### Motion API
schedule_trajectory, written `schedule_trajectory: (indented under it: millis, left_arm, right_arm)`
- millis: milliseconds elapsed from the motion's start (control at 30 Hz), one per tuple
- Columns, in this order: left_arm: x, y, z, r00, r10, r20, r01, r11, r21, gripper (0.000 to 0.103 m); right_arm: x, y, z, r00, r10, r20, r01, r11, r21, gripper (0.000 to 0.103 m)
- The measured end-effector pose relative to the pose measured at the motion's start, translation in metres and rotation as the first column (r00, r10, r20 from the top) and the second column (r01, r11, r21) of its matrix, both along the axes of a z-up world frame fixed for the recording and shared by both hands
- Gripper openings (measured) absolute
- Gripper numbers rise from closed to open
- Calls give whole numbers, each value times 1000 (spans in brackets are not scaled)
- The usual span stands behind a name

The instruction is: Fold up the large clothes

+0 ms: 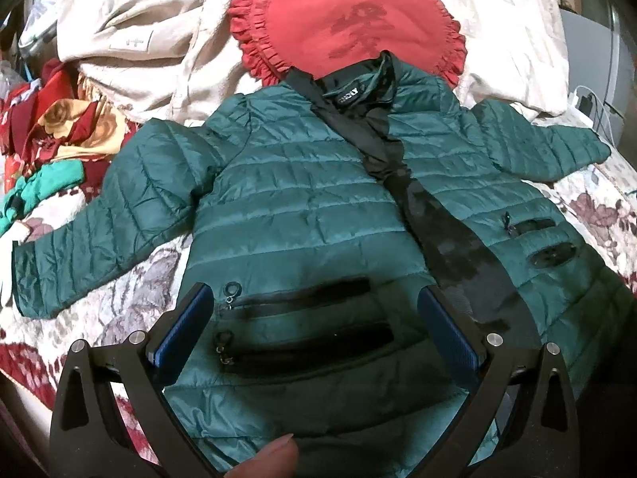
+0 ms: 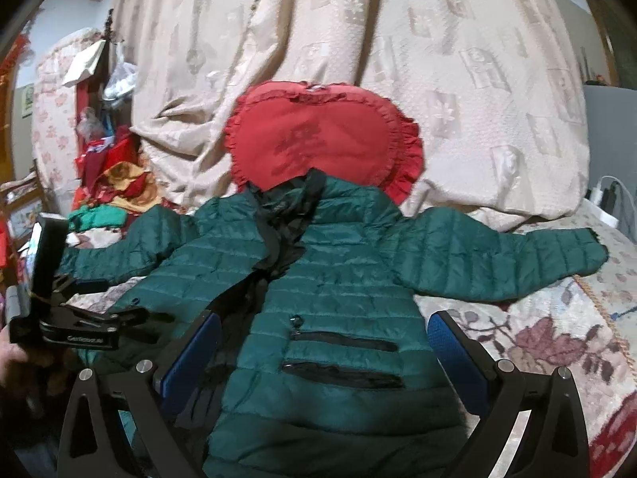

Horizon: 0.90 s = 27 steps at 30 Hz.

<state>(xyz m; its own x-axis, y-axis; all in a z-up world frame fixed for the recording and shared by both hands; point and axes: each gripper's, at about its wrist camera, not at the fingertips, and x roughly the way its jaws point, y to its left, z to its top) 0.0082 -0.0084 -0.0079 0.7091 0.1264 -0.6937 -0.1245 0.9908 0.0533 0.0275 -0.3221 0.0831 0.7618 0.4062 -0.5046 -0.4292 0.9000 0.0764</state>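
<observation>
Jacket (image 1: 302, 199): lay flat, sleeves spread, collar against red pillow (image 1: 350, 12), ready for folding.
Left gripper (image 1: 314, 310): fingers apart.
Right gripper (image 2: 324, 342): fingers apart.

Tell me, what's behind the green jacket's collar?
A red heart-shaped pillow with frilly edges sits behind the green jacket. The collar covers the pillow's bottom tip, so that part is hidden. Behind the pillow is a cream blanket.

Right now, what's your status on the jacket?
Left gripper open, right gripper open, both empty above the hem. Green puffer jacket spread flat, sleeves out, unfolded. Red heart pillow touching the collar.
</observation>
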Motion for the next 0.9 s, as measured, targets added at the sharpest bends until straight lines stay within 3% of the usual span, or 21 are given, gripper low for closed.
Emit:
schedule_trajectory:
  millis: [133,233,333,433,500,733,900]
  left_arm:
    - [0,2,-2,1000,15,-1,-15,1000,1,103]
    - [1,4,-6,1000,27,-11,-27,1000,6,103]
    - [0,5,-5,999,34,-11,-34,999,4,103]
    - [1,7,-7,998,55,-18,-55,998,12,103]
    - [4,7,-9,998,61,-27,-61,998,15,103]
    - [5,4,-13,997,70,-42,-68,996,51,103]
    - [3,9,-12,996,80,-37,-78,996,37,103]
  right_arm:
    - [14,3,-1,999,15,-43,-15,1000,-12,103]
    - [32,4,2,998,37,-41,-37,999,7,103]
    - [54,9,-1,998,52,-37,-53,998,-33,103]
    - [78,1,-22,984,7,-181,-6,1000,10,103]
    - [82,-5,-27,977,-19,-212,26,999,30,103]
    - [77,0,-28,979,-9,-202,11,1000,11,103]
    - [76,8,-30,980,2,-197,-8,1000,-29,103]
